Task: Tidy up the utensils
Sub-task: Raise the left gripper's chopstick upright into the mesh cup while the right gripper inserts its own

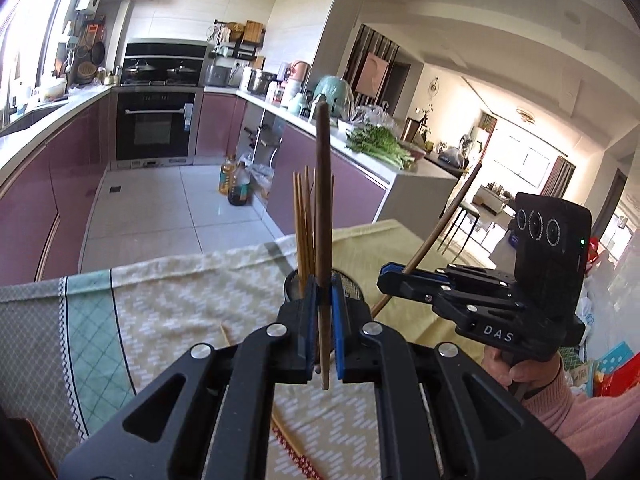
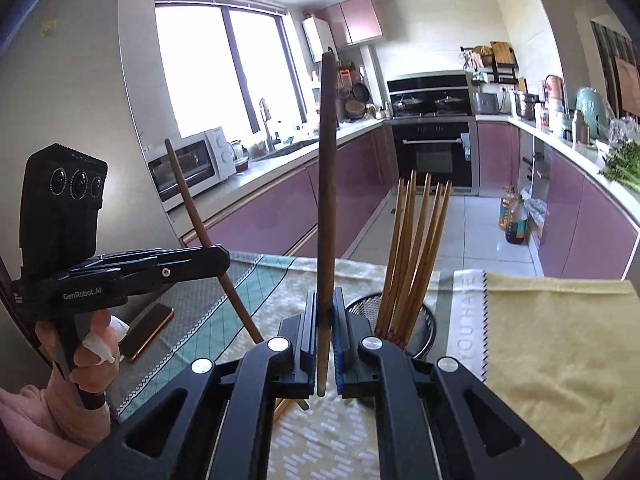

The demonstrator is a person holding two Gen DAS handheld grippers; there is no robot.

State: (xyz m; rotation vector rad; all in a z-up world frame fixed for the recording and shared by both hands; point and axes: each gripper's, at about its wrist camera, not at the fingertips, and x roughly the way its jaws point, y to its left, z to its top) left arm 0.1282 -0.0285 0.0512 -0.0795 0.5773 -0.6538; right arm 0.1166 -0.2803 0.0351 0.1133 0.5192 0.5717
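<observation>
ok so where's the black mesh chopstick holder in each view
Left wrist view: the mesh holder sits at centre, mostly hidden behind the left gripper.
Right wrist view: right of centre, just beyond the right gripper, rim at.
Shared landmark: the built-in oven.

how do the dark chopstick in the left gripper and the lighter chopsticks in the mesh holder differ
The dark chopstick is brown, single, and clamped upright in the left gripper. The lighter chopsticks are tan, several, fanned out, and stand loose in the mesh holder. Both stand roughly on end.
</observation>
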